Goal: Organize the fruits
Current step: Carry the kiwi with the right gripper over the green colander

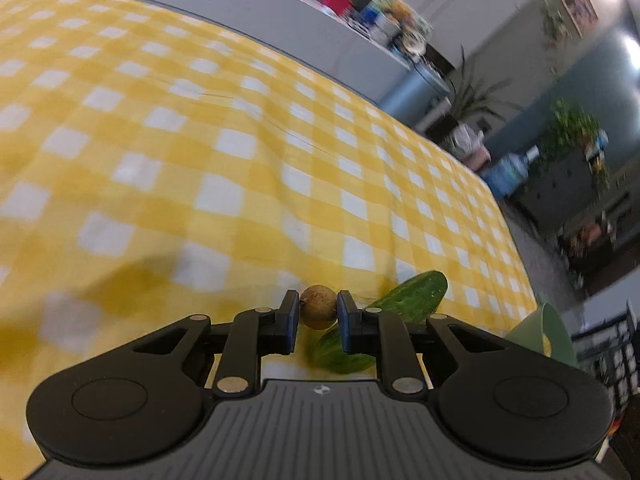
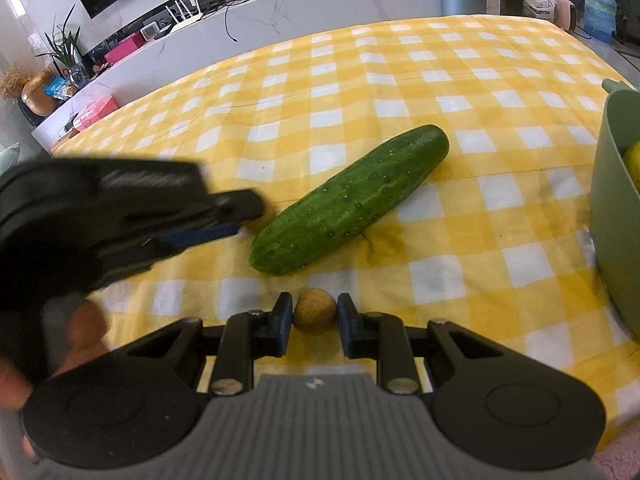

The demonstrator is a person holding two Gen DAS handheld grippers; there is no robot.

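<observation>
Altogether: two small brown fruits, left claw [image 1: 318,316] pinching one fruit [image 1: 318,307], right claw [image 2: 314,318] pinching the other fruit [image 2: 315,311]; one cucumber [image 2: 348,200]; green bowl [image 2: 612,216], fullest in right view.

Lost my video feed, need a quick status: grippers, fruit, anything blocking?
Left gripper shut on a small brown fruit. Right gripper shut on another. Cucumber loose on cloth. Green bowl at right, nothing blocking.

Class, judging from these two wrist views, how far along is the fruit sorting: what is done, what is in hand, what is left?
Done: at least one yellow fruit already sits in the green bowl. In hand: the left gripper and the right gripper are each shut on a small brown fruit, neither yet at the bowl. Left: both fruits must reach the bowl; the cucumber lies loose on the checked cloth.
</observation>
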